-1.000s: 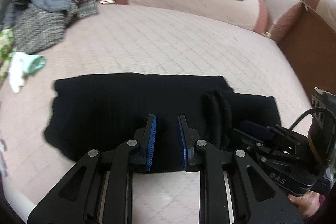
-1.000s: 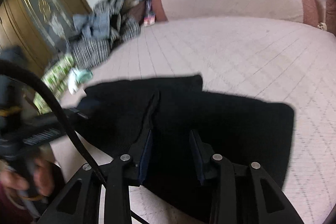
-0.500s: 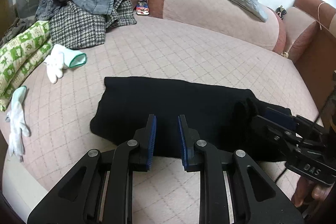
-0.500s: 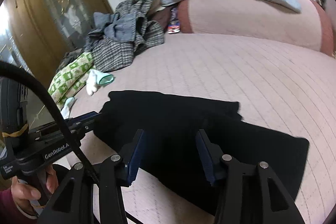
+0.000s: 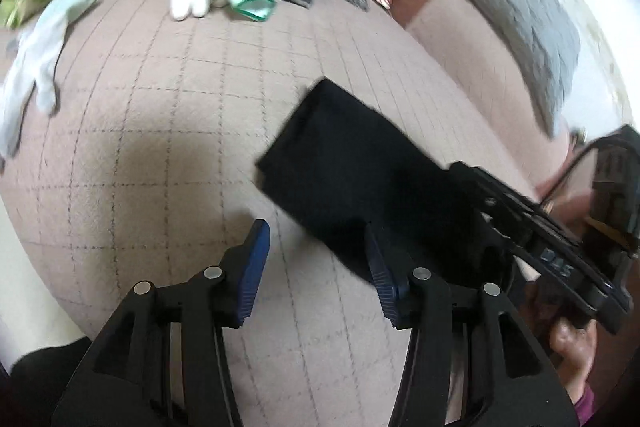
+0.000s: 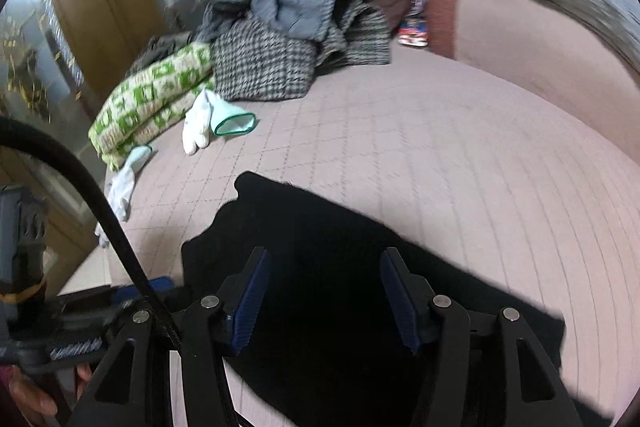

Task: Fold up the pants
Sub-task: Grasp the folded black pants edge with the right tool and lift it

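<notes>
Lying folded on the bed (image 5: 168, 131), your pants (image 6: 332, 247) are free. Both jaws have just been opening, left gripper (image 5: 318, 267) and right gripper (image 6: 324, 297), empty.

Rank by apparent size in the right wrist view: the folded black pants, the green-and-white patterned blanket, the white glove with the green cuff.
1. Folded black pants, largest by far, though nearest the camera, which inflates them.
2. Green-and-white patterned blanket.
3. White glove with the green cuff, clearly smallest; it lies right beside the blanket, so that comparison is fair.
</notes>
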Available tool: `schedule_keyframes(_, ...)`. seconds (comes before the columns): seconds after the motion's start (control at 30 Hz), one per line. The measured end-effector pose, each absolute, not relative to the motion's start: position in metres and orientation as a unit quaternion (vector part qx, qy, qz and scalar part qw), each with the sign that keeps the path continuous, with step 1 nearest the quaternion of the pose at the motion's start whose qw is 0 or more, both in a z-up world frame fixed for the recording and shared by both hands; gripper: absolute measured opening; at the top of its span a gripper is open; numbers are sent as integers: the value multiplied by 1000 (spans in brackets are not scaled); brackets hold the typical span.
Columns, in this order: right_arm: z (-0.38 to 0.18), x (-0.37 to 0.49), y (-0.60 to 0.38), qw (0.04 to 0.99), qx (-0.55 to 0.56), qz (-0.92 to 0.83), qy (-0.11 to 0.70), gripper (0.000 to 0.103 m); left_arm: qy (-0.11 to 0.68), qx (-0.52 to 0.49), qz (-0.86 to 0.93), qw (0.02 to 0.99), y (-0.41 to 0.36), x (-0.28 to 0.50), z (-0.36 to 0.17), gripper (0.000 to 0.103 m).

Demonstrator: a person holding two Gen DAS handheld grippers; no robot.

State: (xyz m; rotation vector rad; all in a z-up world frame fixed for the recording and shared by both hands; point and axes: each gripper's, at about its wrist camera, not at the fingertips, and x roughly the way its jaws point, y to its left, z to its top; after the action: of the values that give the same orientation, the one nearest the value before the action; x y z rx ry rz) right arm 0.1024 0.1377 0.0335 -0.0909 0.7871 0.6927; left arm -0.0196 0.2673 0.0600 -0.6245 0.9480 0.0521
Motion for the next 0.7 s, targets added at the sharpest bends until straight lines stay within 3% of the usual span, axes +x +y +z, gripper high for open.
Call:
schedule_keyframes(0.2, 24, 145, 185, 835, -88, 367, 401, 58, 462, -314, 20, 829, 268, -7, 48, 52)
schedule_keyframes(0.33, 8, 168, 208, 802, -99, 392, 439, 59, 455, -329, 5, 828, 266, 1, 45, 71)
schedule_keyframes(0.43, -2, 172, 222, 787, -112, 409, 449, 59, 440, -329, -7, 836, 266, 5, 43, 80)
schedule_keyframes(0.53, -1, 169, 223, 792, -99, 420, 433, 31, 429, -322, -36, 843, 263, 10, 40, 92)
schedule_keyframes(0.6, 5, 163, 218, 800, -85, 420, 421, 23, 431, -315, -39, 845, 262, 13, 43, 92)
schedule_keyframes(0.63, 10, 158, 211, 805, -75, 422, 411, 18, 430, -314, -41, 845, 262, 14, 44, 86)
schedule_keyframes(0.67, 16, 155, 205, 809, -63, 424, 403, 16, 425, -319, -47, 846, 262, 13, 45, 59)
schedule_keyframes(0.7, 25, 149, 194, 816, -43, 425, 390, 15, 426, -324, -59, 842, 261, 13, 45, 43)
